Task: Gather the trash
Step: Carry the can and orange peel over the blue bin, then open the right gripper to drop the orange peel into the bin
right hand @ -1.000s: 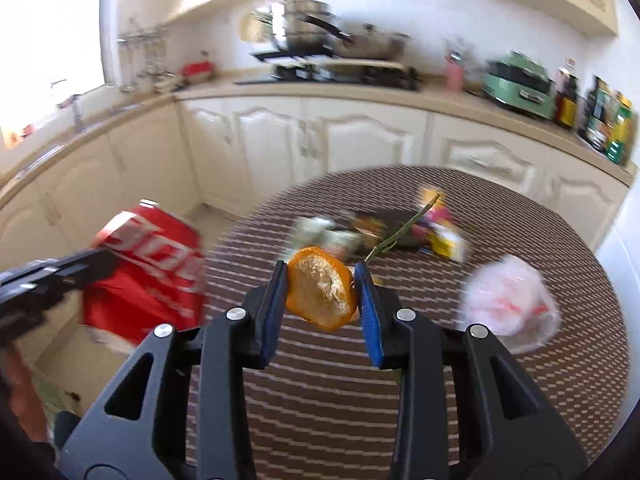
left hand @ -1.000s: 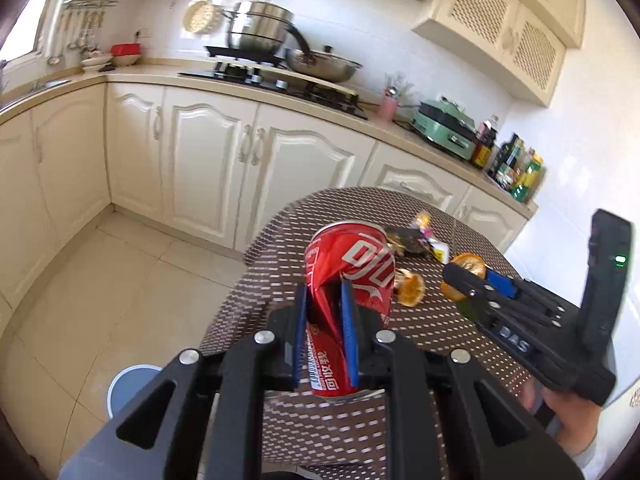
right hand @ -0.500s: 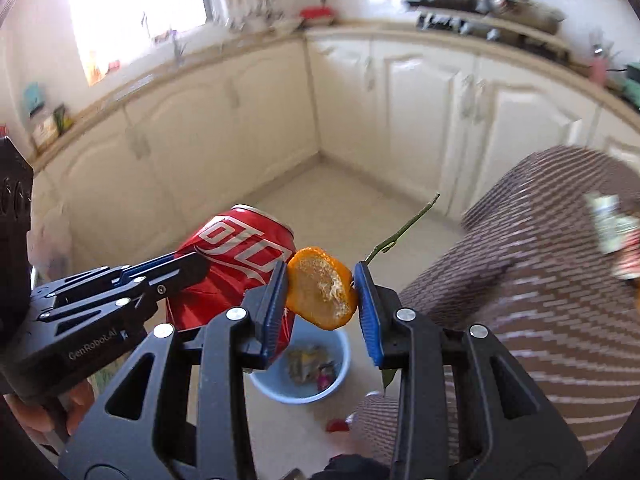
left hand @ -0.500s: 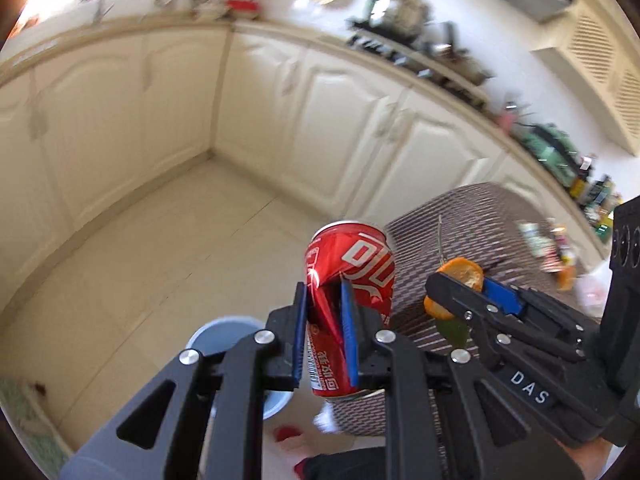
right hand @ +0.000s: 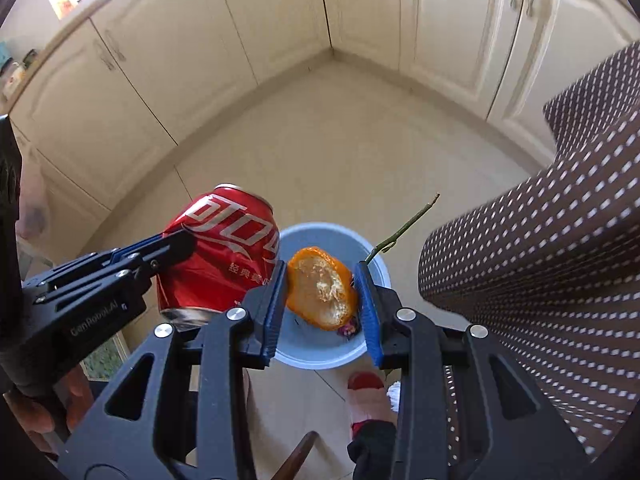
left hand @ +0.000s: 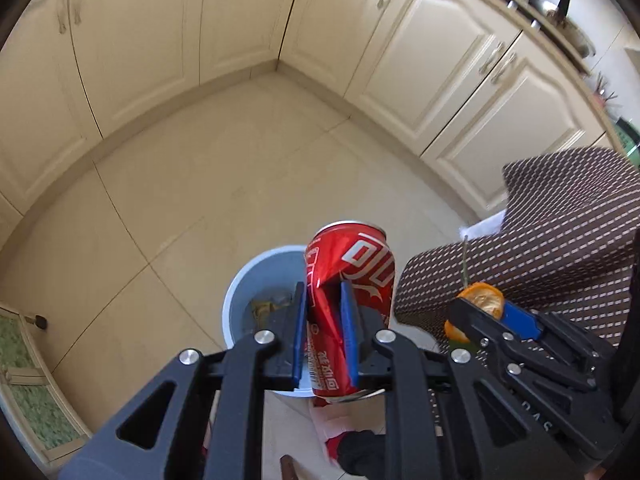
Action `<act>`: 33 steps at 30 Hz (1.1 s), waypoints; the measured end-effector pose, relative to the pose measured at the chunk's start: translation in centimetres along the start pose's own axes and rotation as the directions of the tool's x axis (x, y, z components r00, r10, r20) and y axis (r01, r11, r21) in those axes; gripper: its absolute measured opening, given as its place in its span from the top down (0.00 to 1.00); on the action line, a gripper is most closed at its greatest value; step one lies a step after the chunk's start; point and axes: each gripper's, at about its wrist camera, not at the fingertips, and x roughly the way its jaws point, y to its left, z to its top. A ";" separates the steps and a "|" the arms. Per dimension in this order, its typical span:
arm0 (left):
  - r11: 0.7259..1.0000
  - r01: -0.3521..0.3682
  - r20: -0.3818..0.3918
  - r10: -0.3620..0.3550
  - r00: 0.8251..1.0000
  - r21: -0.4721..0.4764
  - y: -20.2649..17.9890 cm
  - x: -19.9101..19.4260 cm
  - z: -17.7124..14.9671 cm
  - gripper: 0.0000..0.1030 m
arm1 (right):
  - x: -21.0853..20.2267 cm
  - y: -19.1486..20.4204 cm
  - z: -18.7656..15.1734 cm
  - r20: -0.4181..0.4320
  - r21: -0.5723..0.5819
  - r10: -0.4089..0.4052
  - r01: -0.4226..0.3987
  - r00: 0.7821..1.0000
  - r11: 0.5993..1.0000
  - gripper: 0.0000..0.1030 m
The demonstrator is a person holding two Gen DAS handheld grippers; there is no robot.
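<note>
Left gripper point(left hand: 324, 326): fingers nearly closed, pinching a crushed red soda can point(left hand: 348, 280) at its dented waist. Thin aluminium, creased inward where the blue pads bite; rim end points away from the camera, base end sits toward the palm.

Right gripper point(right hand: 320, 300): fingers partly closed on a piece of orange peel point(right hand: 322, 286). Curved shell, bright rind outside, pale fibrous pith facing the camera. A thin green stem point(right hand: 404, 230) sticks out past the right pad; its attachment point cannot be made out.

Both loads hang above a round light-blue bin point(right hand: 316, 354) standing on the beige tiled floor point(left hand: 200, 184). The peel sits over the opening; the can reads partly over the rim. Some scraps already lie in the bin.

Progress, as judged: both items lifted and carried to the bin; release not yet done. Whether more trash waits on the surface cannot be told, since only the hanging edge of its brown dotted cloth point(right hand: 540, 264) shows.

Cream cabinet doors point(left hand: 432, 52) behind. A person's foot in a red slipper point(right hand: 366, 384) stands just beside the bin.
</note>
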 end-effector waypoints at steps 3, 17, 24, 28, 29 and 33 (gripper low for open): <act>1.000 0.015 -0.029 -0.015 0.999 -0.010 0.0 1.1 0.3 0.83 | 1.7 0.0 -0.1 -0.025 0.005 -0.003 0.003 1.000 1.000 0.67; 0.999 -0.026 -0.055 0.025 0.998 -0.020 1.1 1.5 -0.6 0.59 | 4.4 1.2 0.0 -0.054 0.011 0.006 -0.005 0.999 1.000 0.67; 0.998 -0.046 -0.051 0.045 0.998 -0.036 2.5 1.0 -0.7 0.56 | 5.2 2.0 0.0 -0.057 0.002 0.007 -0.007 0.998 1.000 0.67; 0.997 -0.053 -0.051 0.050 0.997 -0.058 3.4 0.9 -0.5 0.54 | 5.5 2.8 0.5 -0.054 -0.006 0.010 -0.010 0.999 1.000 0.66; 0.997 -0.054 -0.052 0.051 0.997 -0.063 3.7 0.9 -0.5 0.54 | 5.6 3.0 0.6 -0.052 -0.007 0.010 -0.011 0.999 1.000 0.66; 0.995 -0.052 -0.049 0.048 0.998 -0.080 4.4 0.7 -0.3 0.52 | 5.6 3.3 0.7 -0.042 -0.015 0.015 -0.016 0.999 1.000 0.66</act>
